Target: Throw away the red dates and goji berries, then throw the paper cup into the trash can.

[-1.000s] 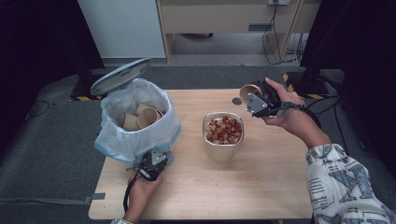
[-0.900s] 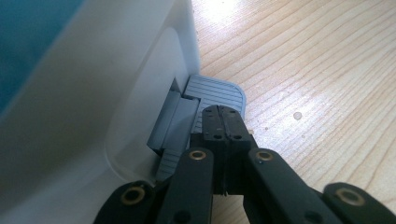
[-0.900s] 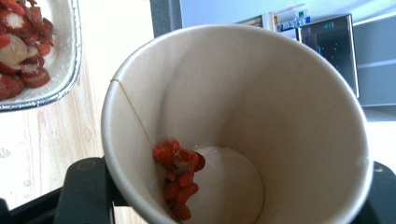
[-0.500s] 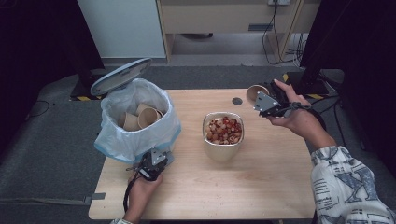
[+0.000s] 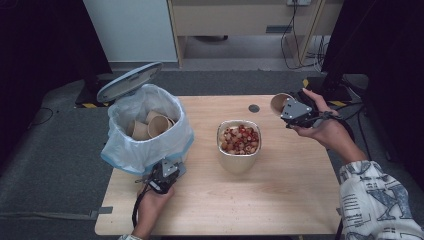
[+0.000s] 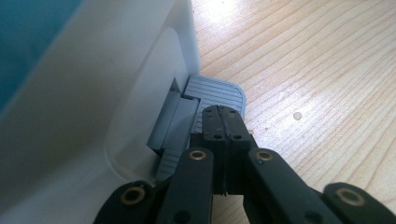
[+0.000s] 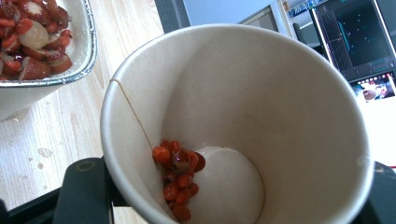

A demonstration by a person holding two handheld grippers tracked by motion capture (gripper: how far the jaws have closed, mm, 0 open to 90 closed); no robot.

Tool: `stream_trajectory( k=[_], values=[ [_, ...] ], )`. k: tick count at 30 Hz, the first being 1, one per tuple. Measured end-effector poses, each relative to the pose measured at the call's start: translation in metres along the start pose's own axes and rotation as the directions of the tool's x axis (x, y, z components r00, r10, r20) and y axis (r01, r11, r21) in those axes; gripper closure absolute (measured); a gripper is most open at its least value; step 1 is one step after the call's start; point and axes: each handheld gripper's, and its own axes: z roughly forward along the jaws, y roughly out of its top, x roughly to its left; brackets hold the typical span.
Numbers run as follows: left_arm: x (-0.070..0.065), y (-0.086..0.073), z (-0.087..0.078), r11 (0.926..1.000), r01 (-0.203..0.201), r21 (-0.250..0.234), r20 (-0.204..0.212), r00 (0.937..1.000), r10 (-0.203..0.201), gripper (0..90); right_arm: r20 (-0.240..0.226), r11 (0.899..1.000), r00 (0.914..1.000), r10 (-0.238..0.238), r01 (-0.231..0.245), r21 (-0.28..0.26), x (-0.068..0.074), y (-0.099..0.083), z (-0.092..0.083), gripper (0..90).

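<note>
Paper cup (image 7: 243,126) sits clamped in my right gripper (image 5: 294,111), tipped on its side over the table's (image 5: 280,200) far right corner, a few red berries (image 7: 180,179) clinging near its base. My left gripper (image 6: 223,128), jaws fully closed on nothing, presses the pedal (image 6: 217,95) of the bin (image 5: 145,127), lid (image 5: 129,81) up, used cups inside. Foil tray (image 5: 239,141) of mixed berries stands between. Step, I judge: emptying leftovers. Next: carry the cup over the tray, tip it further, then drop it in the bin while holding the pedal.
</note>
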Motion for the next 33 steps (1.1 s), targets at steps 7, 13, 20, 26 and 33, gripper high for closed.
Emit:
stream_trajectory(
  k=[7,13,20,26,33],
  values=[
    [0.0,0.0,0.0,1.0,-0.001,0.0,-0.001,1.0,0.001,89.7,-0.024,0.999,0.9986,0.047,-0.047,-0.017,0.0,-0.005,-0.003,31.8],
    [0.0,0.0,0.0,1.0,0.0,0.0,0.0,1.0,0.0,89.6,-0.049,0.996,0.9954,0.083,-0.084,-0.026,0.001,-0.009,-0.002,31.8],
    [0.0,0.0,0.0,1.0,0.0,-0.001,0.0,1.0,0.0,89.7,-0.076,0.992,0.9904,0.116,-0.118,-0.034,0.002,-0.013,-0.002,31.6],
    [0.0,0.0,0.0,1.0,-0.001,0.0,-0.001,1.0,0.001,89.7,-0.112,0.981,0.9767,0.183,-0.189,-0.048,0.0,-0.02,-0.002,31.5],
    [0.0,0.0,0.0,1.0,0.0,0.0,0.0,1.0,0.0,89.7,-0.146,0.965,0.9587,0.244,-0.255,-0.062,-0.004,-0.023,-0.003,31.5]
  ],
)
